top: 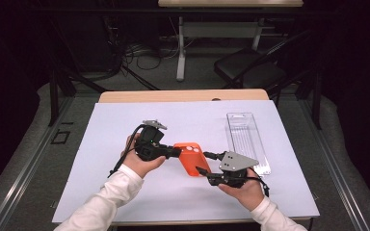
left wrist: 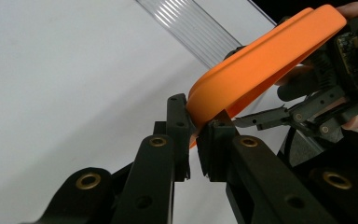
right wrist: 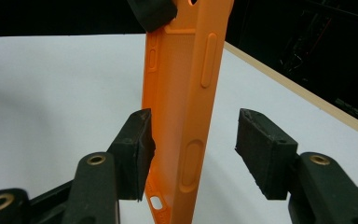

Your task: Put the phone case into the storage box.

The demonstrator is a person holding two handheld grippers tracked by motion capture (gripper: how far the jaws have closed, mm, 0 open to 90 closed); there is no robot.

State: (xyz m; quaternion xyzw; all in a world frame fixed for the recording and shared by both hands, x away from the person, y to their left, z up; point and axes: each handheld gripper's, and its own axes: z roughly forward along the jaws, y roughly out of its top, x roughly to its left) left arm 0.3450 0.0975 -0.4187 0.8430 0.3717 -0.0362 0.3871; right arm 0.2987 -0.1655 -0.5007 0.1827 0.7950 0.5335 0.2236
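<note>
L gripper (left wrist: 193,140) pinches case (left wrist: 265,56) edge, R gripper (right wrist: 193,154) slack

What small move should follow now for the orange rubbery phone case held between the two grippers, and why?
Probably draw the right gripper back. The orange rubbery phone case stands between its parted jaws, one pad clearly apart from it, while the left gripper is shut on the case's end and carries it.

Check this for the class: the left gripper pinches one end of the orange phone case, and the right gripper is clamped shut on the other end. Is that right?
Not quite. The left gripper does pinch the orange phone case, but the right gripper is open: the right gripper view shows a clear gap between its right pad and the case.
</note>
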